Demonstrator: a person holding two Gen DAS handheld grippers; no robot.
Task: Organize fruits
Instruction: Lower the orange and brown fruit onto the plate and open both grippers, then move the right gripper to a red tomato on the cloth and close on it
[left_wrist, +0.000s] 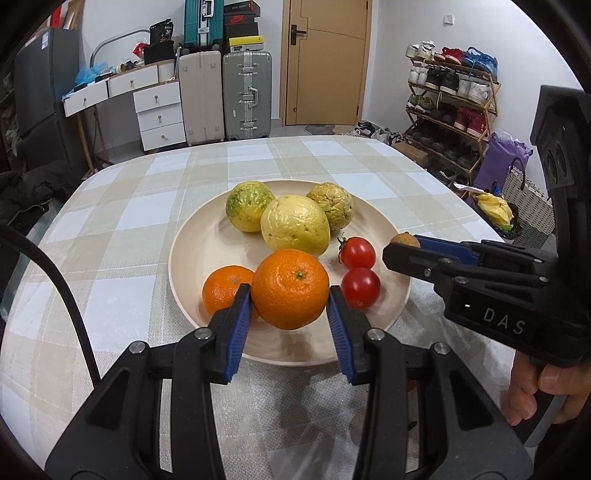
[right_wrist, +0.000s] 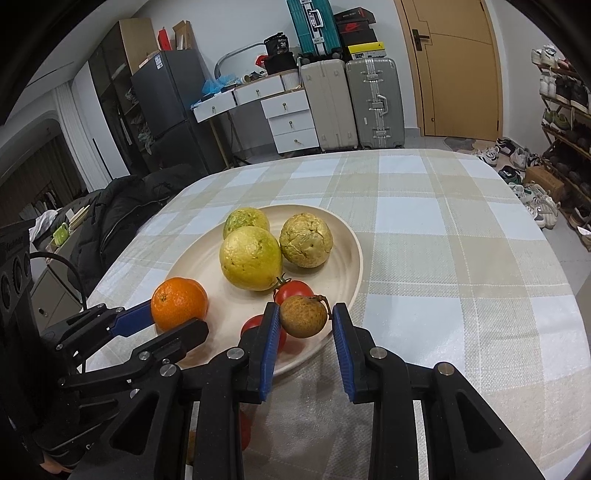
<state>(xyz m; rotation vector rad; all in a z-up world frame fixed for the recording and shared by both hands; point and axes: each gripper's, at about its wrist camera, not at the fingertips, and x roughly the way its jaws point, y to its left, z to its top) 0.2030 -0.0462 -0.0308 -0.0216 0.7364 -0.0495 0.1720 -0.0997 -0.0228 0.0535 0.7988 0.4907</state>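
the round orange mandarin (left_wrist: 290, 288) is clamped at its widest sides by the left gripper (left_wrist: 290, 301), over the beige round plate (left_wrist: 207, 243). the small brown longan (right_wrist: 303, 315), light and thin-shelled, is pinched gently by the right gripper (right_wrist: 304, 317).

Second mandarin (left_wrist: 227, 286) half hidden behind held mandarin (left_wrist: 290, 288).

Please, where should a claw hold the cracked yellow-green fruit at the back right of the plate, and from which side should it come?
Probably from above, closing across the widest part of the cracked fruit. It is round with no handle. The big yellow fruit sits close on its left and the tomato in front, so a level approach looks crowded.
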